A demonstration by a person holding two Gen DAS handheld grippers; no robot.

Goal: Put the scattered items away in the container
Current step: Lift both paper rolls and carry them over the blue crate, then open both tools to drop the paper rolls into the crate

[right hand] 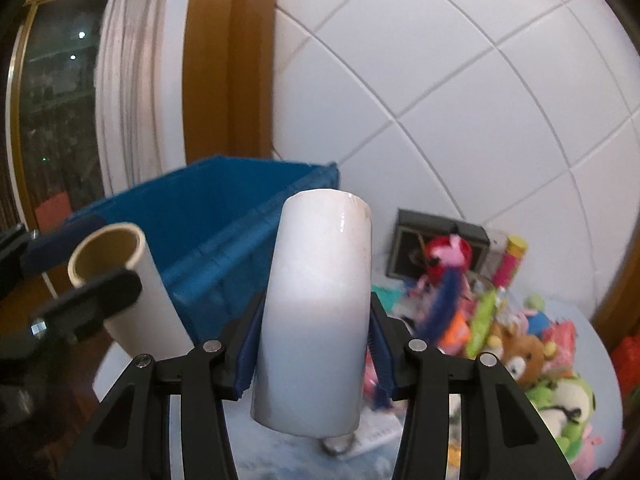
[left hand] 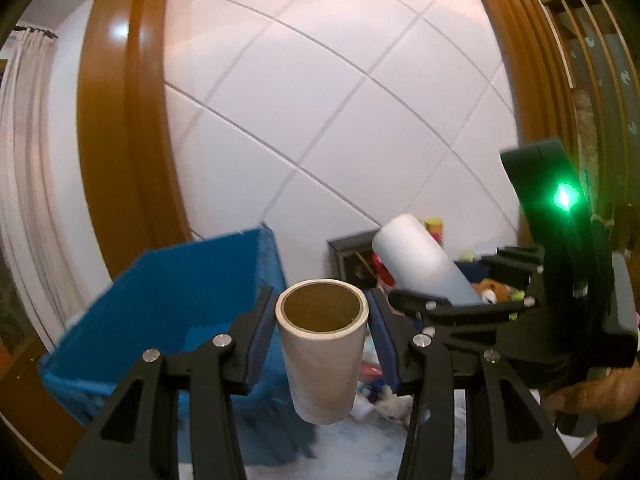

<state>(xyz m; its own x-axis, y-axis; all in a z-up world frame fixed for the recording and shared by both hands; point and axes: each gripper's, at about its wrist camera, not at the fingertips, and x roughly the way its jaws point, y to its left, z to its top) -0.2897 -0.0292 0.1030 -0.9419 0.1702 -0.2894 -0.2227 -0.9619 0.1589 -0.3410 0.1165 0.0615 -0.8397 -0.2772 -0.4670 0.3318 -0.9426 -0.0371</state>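
My left gripper (left hand: 322,330) is shut on a white roll with a brown cardboard core (left hand: 322,348), held upright in the air. My right gripper (right hand: 316,344) is shut on a second white roll (right hand: 316,312), also upright. Each roll shows in the other view: the right one (left hand: 420,260) to the right of the left gripper, the left one (right hand: 124,280) at the left of the right wrist view. The blue fabric container (left hand: 168,304) stands open behind and left of both grippers; it also shows in the right wrist view (right hand: 224,220).
A heap of plush toys and small colourful items (right hand: 516,340) lies on the pale surface at the right. A dark framed picture (right hand: 436,244) leans on the white tiled wall. A brown wooden door frame (left hand: 120,140) and a curtain (right hand: 128,92) stand at the left.
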